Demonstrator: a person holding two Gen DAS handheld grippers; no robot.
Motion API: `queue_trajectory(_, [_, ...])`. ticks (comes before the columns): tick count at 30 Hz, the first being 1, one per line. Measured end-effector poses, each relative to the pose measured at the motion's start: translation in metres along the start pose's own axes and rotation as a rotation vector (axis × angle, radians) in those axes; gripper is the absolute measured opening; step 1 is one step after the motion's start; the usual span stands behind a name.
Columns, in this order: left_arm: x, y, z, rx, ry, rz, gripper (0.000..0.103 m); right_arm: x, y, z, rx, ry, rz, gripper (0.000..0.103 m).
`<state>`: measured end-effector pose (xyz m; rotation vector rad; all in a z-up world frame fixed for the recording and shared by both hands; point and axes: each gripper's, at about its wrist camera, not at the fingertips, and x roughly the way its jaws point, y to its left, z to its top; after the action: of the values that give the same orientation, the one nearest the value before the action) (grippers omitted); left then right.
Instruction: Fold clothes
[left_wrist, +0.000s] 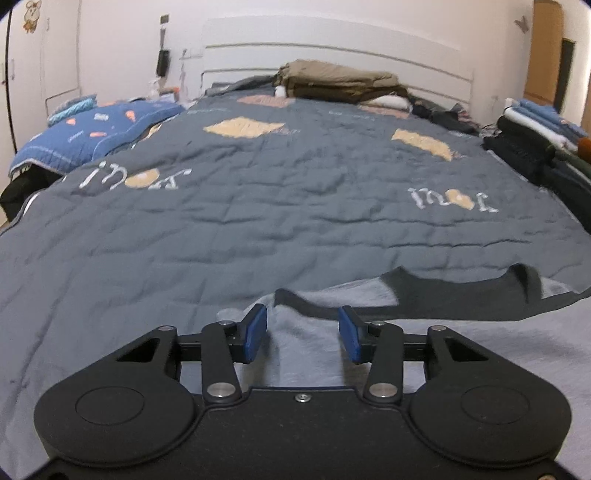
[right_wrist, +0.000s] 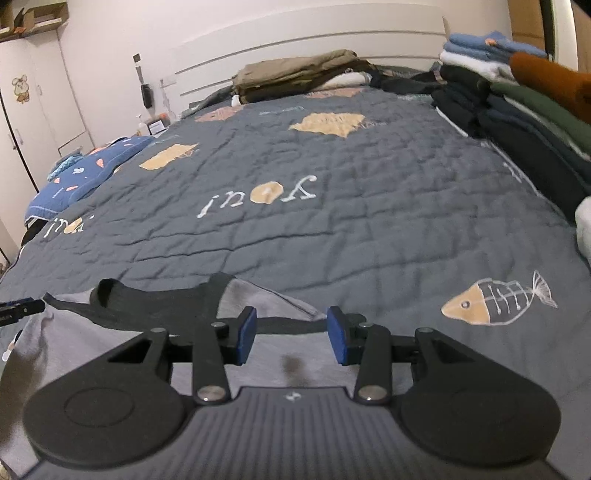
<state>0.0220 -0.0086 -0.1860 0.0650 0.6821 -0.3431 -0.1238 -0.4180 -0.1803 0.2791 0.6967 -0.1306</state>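
A light grey garment (left_wrist: 461, 350) with dark trim lies flat on the near end of the bed's grey quilt (left_wrist: 280, 206). My left gripper (left_wrist: 303, 334) is open, its blue pads just above the garment's far left part, near its dark band (left_wrist: 461, 295). In the right wrist view the same garment (right_wrist: 288, 354) lies under my right gripper (right_wrist: 291, 338), which is open over the dark band (right_wrist: 162, 302) at the garment's far right corner. Neither gripper holds anything. The left gripper's tip (right_wrist: 18, 310) shows at the left edge of the right wrist view.
Folded clothes are stacked along the bed's right side (right_wrist: 517, 96) and at the white headboard (left_wrist: 340, 79). A blue patterned pillow (left_wrist: 96, 129) lies at the far left. A white item (right_wrist: 583, 225) sits at the right edge.
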Motion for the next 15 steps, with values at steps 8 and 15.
queue_trajectory(8, [0.016,0.004,-0.003,-0.043,0.042,-0.038,0.043,0.007,-0.009,-0.005,-0.006,0.02,0.002,0.046])
queue_trajectory(15, [0.021,0.01,-0.003,-0.101,0.082,-0.066,0.043,0.005,-0.029,-0.005,0.037,0.008,-0.005,0.047])
